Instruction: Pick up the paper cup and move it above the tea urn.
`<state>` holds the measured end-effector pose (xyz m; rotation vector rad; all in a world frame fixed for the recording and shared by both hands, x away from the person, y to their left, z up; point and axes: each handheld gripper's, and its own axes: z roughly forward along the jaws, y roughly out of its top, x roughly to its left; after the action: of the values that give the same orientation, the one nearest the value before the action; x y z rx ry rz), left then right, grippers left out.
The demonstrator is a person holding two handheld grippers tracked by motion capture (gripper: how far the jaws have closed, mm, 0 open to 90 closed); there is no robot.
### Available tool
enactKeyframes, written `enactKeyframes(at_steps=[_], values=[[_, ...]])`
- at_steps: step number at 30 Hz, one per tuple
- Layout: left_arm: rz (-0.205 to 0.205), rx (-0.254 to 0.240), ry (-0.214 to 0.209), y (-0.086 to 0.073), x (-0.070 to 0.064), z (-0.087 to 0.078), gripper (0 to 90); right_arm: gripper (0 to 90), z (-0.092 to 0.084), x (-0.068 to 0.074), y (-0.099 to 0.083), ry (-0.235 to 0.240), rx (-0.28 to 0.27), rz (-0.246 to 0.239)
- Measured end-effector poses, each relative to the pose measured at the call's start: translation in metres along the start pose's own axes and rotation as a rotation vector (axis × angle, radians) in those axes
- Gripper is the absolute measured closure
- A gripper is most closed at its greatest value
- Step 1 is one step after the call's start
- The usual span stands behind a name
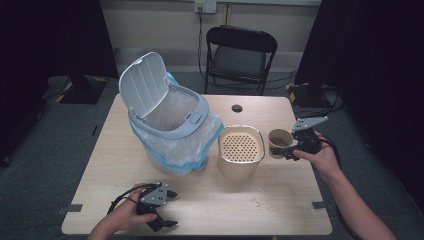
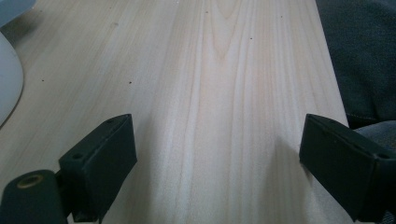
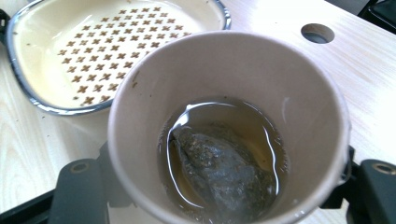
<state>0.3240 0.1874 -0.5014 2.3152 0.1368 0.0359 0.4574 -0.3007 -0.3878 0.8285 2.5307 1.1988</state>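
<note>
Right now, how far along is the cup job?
Done: bin lid stands open, and the right gripper is shut on the paper cup.
In hand: cup is beside the strainer box, tea and teabag inside.
Left: nothing strained or binned yet. Left gripper waits open.

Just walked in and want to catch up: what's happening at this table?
A person works with a gripper in each hand. The right gripper is clamped on a paper cup that holds a used tea bag in a little liquid, right beside a beige container with a perforated strainer top. The left gripper sits open and empty near the table's front edge. A lined bin with its lid up stands left of the strainer container.
</note>
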Motion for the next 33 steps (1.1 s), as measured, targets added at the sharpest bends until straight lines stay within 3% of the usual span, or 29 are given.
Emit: enactKeyframes(at_steps=[17, 33], values=[[0.000, 0.000, 0.000, 0.000, 0.000, 0.000, 10.2, 28.1, 0.004, -0.021, 0.016, -0.025, -0.012, 0.024], [0.000, 0.008, -0.001, 0.000, 0.000, 0.000, 10.0, 28.1, 0.013, -0.038, 0.039, -0.033, -0.045, -0.006]])
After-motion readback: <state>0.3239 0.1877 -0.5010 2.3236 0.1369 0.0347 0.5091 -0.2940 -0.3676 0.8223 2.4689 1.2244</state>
